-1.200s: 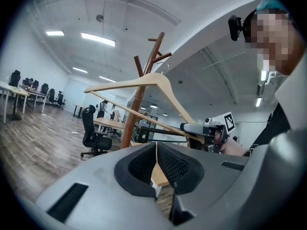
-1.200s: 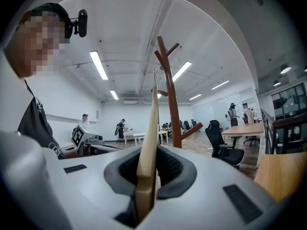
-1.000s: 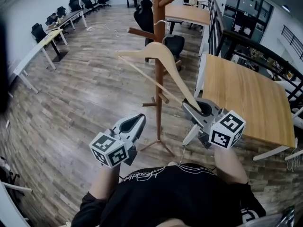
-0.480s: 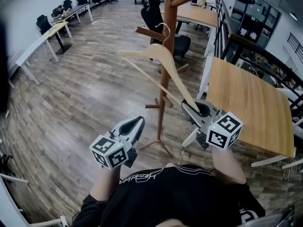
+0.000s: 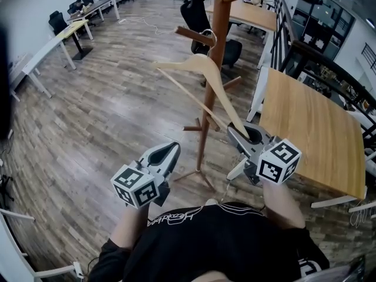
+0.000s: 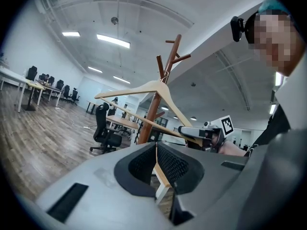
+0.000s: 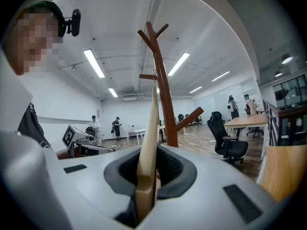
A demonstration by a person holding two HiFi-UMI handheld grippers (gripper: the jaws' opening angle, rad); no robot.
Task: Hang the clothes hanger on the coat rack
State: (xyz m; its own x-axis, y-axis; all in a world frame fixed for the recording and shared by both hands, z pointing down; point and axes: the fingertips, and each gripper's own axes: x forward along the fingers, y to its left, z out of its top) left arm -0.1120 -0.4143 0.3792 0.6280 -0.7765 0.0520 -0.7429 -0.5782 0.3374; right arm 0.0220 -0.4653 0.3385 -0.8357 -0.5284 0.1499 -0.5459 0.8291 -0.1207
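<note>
A pale wooden clothes hanger [image 5: 202, 69] hangs in the air in front of the brown coat rack [image 5: 210, 98]. Its metal hook [image 5: 207, 35] is right at a side peg [image 5: 189, 33]; whether it rests on the peg I cannot tell. My right gripper [image 5: 236, 133] is shut on the end of the hanger's right arm, and in the right gripper view the hanger [image 7: 149, 138] runs edge-on up from between the jaws of that gripper [image 7: 146, 174]. My left gripper [image 5: 171, 150] floats lower left of the pole, shut and empty. Its view shows the hanger [image 6: 144, 87] and rack [image 6: 158, 95] ahead.
A wooden table [image 5: 305, 128] stands right of the rack, close to my right gripper. Black office chairs [image 5: 197, 10] sit behind the pole. Desks with chairs [image 5: 64, 34] line the far left. Wood floor lies around the rack's feet [image 5: 194, 178]. People stand far off [image 7: 116, 127].
The hanger has shifted a little, and its hook now sits closer to the rack's side peg. Both grippers have sunk slightly. The right grip on the hanger has not changed.
</note>
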